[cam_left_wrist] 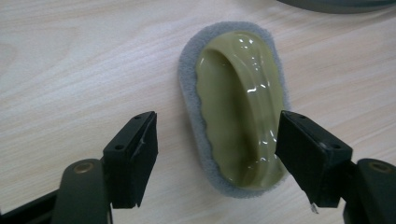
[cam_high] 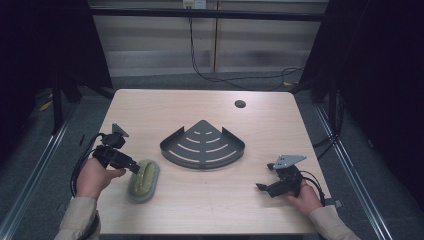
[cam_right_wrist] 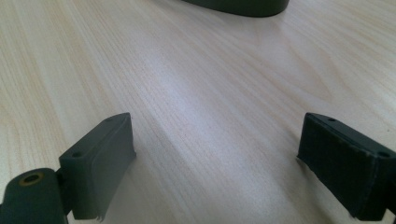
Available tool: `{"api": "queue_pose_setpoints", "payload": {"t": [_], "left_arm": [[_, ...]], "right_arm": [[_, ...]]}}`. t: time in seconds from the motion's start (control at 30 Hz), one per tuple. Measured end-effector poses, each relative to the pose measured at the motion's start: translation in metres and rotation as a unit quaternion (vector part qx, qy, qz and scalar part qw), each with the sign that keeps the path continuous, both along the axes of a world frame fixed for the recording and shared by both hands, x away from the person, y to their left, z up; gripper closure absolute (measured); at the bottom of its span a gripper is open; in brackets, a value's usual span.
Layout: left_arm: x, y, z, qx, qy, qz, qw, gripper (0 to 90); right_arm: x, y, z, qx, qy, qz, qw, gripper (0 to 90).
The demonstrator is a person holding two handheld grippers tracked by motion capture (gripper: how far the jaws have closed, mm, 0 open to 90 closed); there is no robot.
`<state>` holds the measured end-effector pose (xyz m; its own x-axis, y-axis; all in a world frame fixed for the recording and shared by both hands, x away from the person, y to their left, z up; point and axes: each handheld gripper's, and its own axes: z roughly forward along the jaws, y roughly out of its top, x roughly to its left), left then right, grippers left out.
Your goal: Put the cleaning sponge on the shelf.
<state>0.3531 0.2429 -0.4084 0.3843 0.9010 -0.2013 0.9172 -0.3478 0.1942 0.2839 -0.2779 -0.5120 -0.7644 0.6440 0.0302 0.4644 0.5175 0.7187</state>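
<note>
- The scrubber, an olive plastic grip on a grey pad, lies flat on the bench near the front left, well left of the rack.
- The left gripper reaches in from the left, with its tips at the scrubber's near end.
- In the left gripper view the scrubber sits between the jaws: the right jaw is at the edge of the olive grip, the left jaw stands clear of the grey pad with bare bench between them.
- So the left gripper is fairly wide and is not pressing on the scrubber.
- The dark, fan-shaped rack sits at the middle of the bench, apart from both grippers.
- The right gripper rests low at the front right and points left across the bench.
- In the right gripper view its jaws stand wide apart with nothing but bare bench between them; the rack's rim shows at the top.
</note>
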Motion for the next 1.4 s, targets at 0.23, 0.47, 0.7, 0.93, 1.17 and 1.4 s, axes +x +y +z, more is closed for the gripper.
{"api": "queue_pose_setpoints", "payload": {"t": [0.23, 0.47, 0.7, 0.93, 1.17, 1.4], "left_arm": [[0.000, -0.008, -0.001, -0.003, 0.013, -0.001, 0.9999, 31.6], [0.000, -0.019, -0.009, 0.000, 0.027, -0.006, 0.9996, 35.3], [0.000, -0.026, -0.015, 0.004, 0.035, -0.008, 0.9993, 43.4], [-0.001, -0.028, -0.016, 0.001, 0.038, -0.026, 0.9989, 69.0], [0.001, -0.033, -0.008, 0.029, 0.035, -0.037, 0.9983, 72.1], [0.005, -0.032, 0.002, 0.030, 0.035, -0.038, 0.9982, 72.2]], "right_arm": [[0.000, 0.000, 0.000, 0.000, 0.000, 0.000, 1.0000, 10.1], [0.000, 0.000, 0.000, 0.001, 0.000, 0.000, 1.0000, 10.1], [0.000, 0.000, 0.000, 0.000, 0.000, 0.000, 1.0000, 10.1], [0.000, 0.000, 0.000, 0.001, 0.000, 0.000, 1.0000, 10.1], [0.000, 0.000, 0.000, 0.001, 0.000, 0.000, 1.0000, 10.1], [0.000, 0.000, 0.000, 0.000, 0.000, 0.001, 1.0000, 10.1]]}}
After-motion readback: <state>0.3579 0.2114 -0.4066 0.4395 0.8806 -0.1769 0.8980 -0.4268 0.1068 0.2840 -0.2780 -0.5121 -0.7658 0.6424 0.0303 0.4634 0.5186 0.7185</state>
